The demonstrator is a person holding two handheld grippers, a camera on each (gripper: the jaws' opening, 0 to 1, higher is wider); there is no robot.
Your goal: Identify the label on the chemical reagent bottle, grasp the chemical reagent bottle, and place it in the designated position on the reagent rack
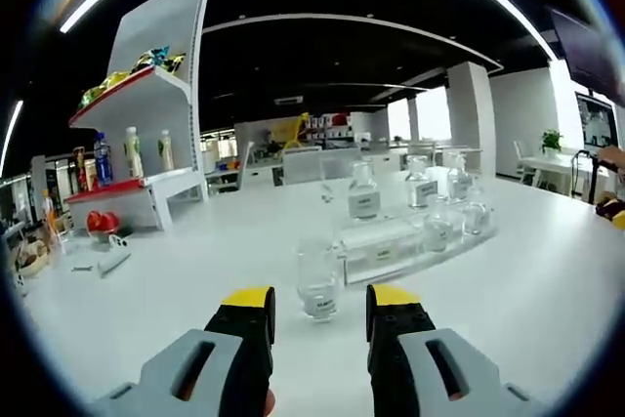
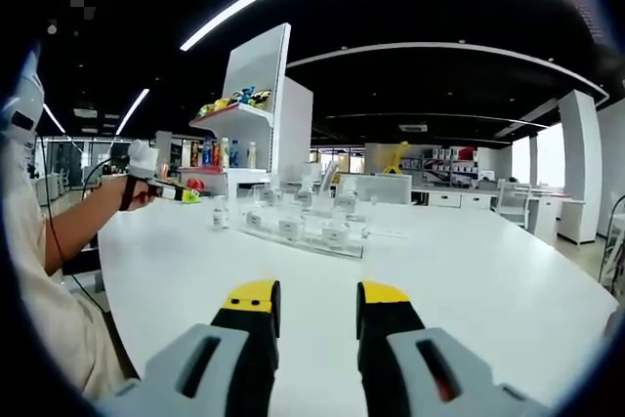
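On a wide white table (image 1: 547,280), a clear reagent bottle (image 1: 318,280) stands alone just beyond the left tongs (image 1: 320,312), whose jaws are apart. The clear reagent rack (image 1: 405,241) sits just behind it, holding more bottles. The right tongs (image 2: 309,308), jaws apart, hover over bare tabletop, well short of the rack.

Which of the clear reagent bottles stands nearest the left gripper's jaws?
The lone bottle standing off the rack on the white table, just ahead of the left gripper; the others sit farther back at the rack.
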